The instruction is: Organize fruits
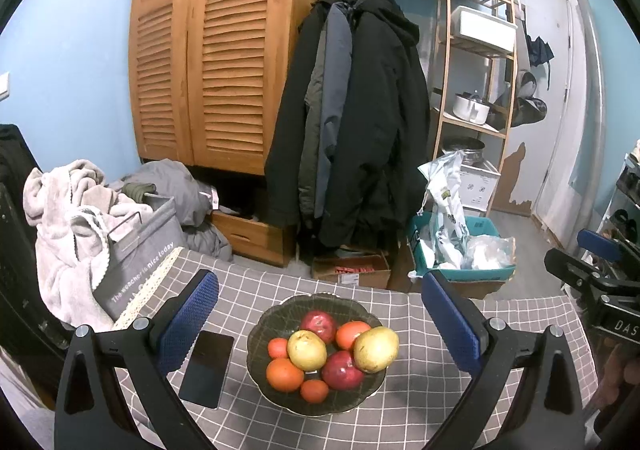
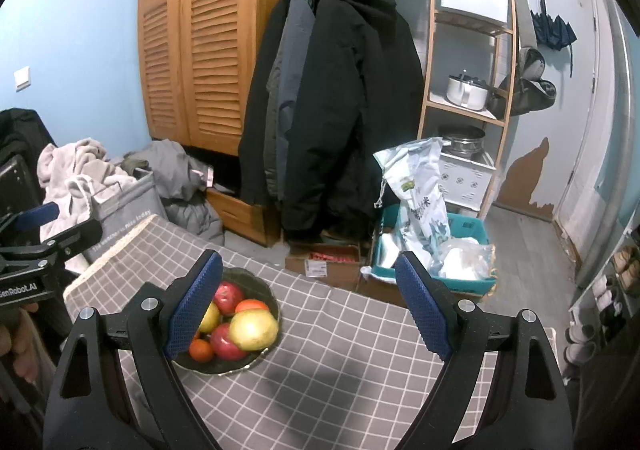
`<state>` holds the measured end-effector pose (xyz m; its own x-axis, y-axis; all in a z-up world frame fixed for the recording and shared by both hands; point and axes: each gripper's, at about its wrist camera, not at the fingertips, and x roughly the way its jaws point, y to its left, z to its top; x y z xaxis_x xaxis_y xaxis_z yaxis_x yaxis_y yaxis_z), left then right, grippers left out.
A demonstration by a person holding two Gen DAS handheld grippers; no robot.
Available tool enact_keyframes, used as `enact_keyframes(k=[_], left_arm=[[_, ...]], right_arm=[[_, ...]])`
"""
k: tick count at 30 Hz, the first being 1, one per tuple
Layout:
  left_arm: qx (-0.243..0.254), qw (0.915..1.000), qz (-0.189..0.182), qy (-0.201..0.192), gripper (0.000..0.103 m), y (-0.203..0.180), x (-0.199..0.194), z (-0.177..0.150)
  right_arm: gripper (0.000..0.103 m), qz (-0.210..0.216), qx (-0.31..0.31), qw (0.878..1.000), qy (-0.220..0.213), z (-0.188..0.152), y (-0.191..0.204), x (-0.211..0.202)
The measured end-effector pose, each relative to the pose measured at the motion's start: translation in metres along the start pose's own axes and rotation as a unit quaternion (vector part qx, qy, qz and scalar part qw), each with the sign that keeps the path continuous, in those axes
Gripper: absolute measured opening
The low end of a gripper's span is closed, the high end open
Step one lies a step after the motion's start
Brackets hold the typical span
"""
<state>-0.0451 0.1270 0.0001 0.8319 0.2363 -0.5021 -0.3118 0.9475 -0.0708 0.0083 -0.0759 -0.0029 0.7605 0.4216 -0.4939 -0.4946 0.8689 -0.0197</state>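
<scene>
Eight fruits are sitting heaped in the dark bowl (image 1: 256, 334) on the checked tablecloth (image 1: 400, 402), while the left gripper (image 1: 320, 330) is hovering above them and the right gripper (image 2: 308, 306) over bare cloth to the bowl's right, both spread wide and holding nothing. The yellow pear (image 1: 376, 348) is leaning over the right rim, so nudging it may be sending it rolling off, and the phone (image 1: 206, 368) lying just left of the bowl is risking a knock.

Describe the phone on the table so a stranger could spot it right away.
Start at the table with the grey checked cloth, then find the dark glass bowl of fruit at its middle. In the left wrist view the phone lies flat on the cloth just left of that bowl, between it and the left gripper's blue finger pad. It is the only flat, black, rectangular thing there; everything beside it is round and colourful.
</scene>
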Motion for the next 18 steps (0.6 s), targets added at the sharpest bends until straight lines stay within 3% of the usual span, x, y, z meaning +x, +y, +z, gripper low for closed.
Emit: enact_keyframes(k=[18], left_arm=[[0.004,1.0,-0.002,-0.002,0.102,0.0009,-0.0003,0.0005]], right_arm=[[0.087,0.0,-0.001,1.0,0.0,0.0,-0.0012,-0.0011]])
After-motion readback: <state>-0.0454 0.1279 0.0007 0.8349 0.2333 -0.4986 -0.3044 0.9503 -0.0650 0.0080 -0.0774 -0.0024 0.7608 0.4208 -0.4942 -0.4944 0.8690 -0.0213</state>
